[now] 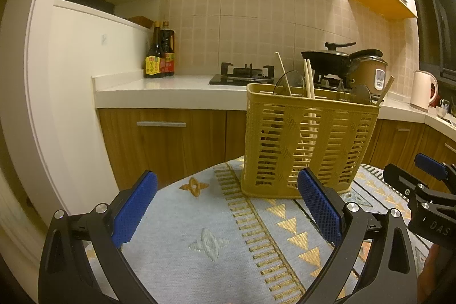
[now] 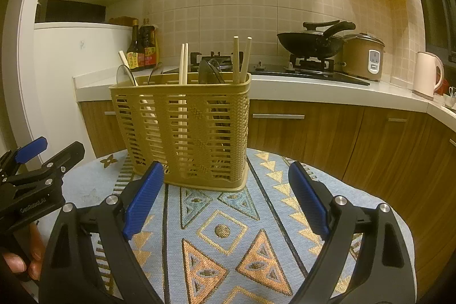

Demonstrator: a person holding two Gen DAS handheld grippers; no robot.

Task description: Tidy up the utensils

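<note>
A tan plastic utensil basket [image 2: 188,130] stands upright on a patterned blue tablecloth [image 2: 228,235]; in the left wrist view the same basket [image 1: 307,144] sits ahead and to the right. Several pale chopsticks [image 2: 240,59] and spoons [image 2: 125,74] stick up out of it. My right gripper [image 2: 225,175] is open just in front of the basket, nothing between its blue pads. My left gripper [image 1: 228,184] is open too, above the cloth left of the basket, with nothing in it. Each gripper shows at the edge of the other's view: right gripper [image 1: 427,178], left gripper [image 2: 31,161].
Behind the table runs a white counter [image 2: 313,90] with wooden cabinets, a gas stove [image 2: 307,67], a black wok [image 2: 310,42], a rice cooker [image 2: 363,56], a pink kettle [image 2: 427,74] and sauce bottles [image 1: 159,53]. A hand [image 2: 17,261] holds the left gripper.
</note>
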